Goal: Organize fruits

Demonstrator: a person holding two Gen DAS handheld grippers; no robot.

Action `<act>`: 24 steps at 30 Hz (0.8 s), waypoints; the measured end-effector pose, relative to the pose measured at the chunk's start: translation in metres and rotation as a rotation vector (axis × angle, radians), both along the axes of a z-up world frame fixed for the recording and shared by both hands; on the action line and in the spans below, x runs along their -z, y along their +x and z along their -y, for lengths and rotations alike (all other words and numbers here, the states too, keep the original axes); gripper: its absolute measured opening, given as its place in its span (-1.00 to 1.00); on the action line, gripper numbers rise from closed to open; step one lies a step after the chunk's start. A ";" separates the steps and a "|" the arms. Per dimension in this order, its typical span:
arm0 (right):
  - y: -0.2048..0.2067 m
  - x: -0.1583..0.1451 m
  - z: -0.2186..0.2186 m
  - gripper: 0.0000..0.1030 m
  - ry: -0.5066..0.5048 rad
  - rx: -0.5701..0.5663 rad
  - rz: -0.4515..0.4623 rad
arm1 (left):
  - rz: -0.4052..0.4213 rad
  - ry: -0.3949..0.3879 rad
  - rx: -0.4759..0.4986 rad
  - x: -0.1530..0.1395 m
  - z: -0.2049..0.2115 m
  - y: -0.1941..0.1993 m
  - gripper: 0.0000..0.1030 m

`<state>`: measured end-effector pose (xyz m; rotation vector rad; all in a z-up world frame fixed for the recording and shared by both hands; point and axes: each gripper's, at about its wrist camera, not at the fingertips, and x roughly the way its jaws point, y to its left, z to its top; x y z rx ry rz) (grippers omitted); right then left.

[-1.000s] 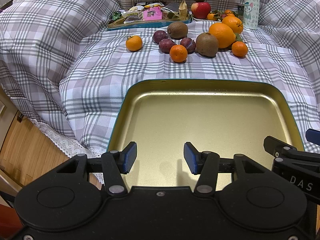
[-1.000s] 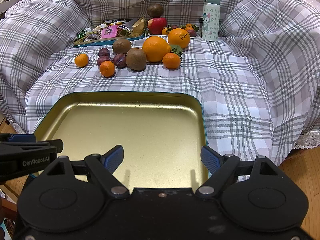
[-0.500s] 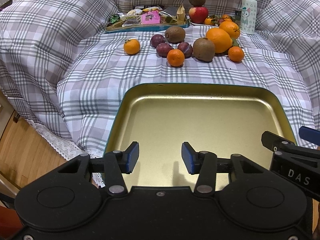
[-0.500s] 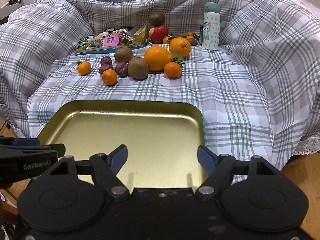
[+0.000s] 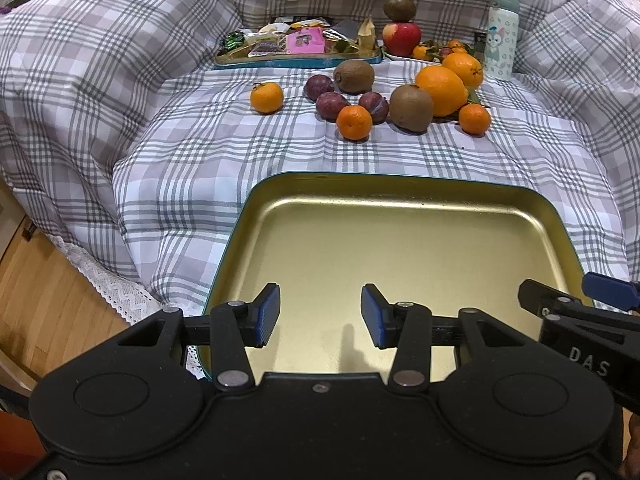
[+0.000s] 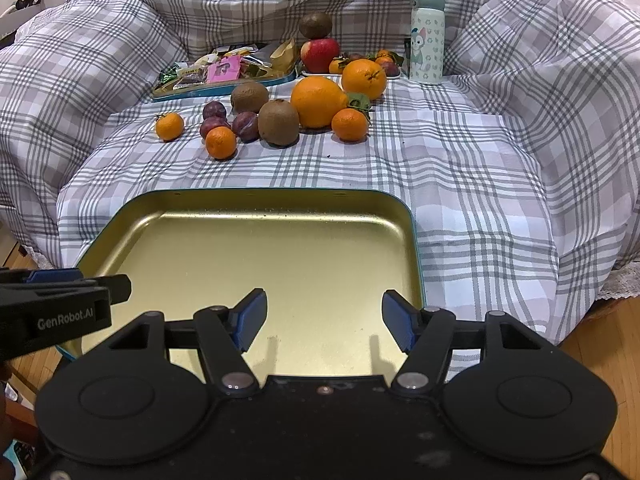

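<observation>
A: Where do the left tongs (image 5: 320,316) stand?

B: Over the near left part of the gold tray (image 5: 400,216), which lies on the checked bedcover (image 5: 192,168). The blue pads (image 5: 267,314) are apart and closing, with nothing between them.

A: And the right tongs (image 6: 324,320)?

B: Over the near right part of the same tray (image 6: 280,216), likewise released and closing on nothing. In the left view one tip of the right tongs shows at the right edge.

A: Where is the fruit?

B: All of it lies on the bedcover beyond the tray's far rim, none in the tray. From the left: a lone mandarin (image 5: 267,97), three plums (image 5: 331,105), another mandarin (image 5: 354,122) nearest the tray, a kiwi (image 5: 411,107), a big orange (image 5: 441,90) and a third mandarin (image 5: 474,119) on the right. A second kiwi (image 5: 354,76) sits behind the plums.

A: Farther back?

B: A red apple (image 5: 401,33) with a kiwi on top of it, a tin of wrapped snacks (image 5: 296,42) to the left, and an upright bottle (image 5: 502,36) to the right.
</observation>
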<state>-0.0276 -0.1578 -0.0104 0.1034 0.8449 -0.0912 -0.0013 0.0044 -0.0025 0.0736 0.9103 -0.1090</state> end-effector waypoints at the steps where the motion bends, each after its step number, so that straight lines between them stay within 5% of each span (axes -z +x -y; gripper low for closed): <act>1: 0.000 -0.001 0.000 0.29 0.001 0.000 0.004 | 0.000 -0.010 -0.007 0.000 -0.002 0.001 0.03; 7: 0.010 -0.001 0.005 0.29 0.097 0.012 -0.031 | 0.018 -0.047 -0.036 0.000 -0.008 0.006 0.02; 15: 0.024 0.001 0.008 0.29 0.100 0.023 -0.039 | 0.011 -0.052 -0.052 -0.002 -0.010 0.024 0.03; 24: 0.069 -0.010 0.028 0.17 0.031 0.053 -0.026 | 0.018 -0.042 0.037 -0.006 0.004 0.064 0.02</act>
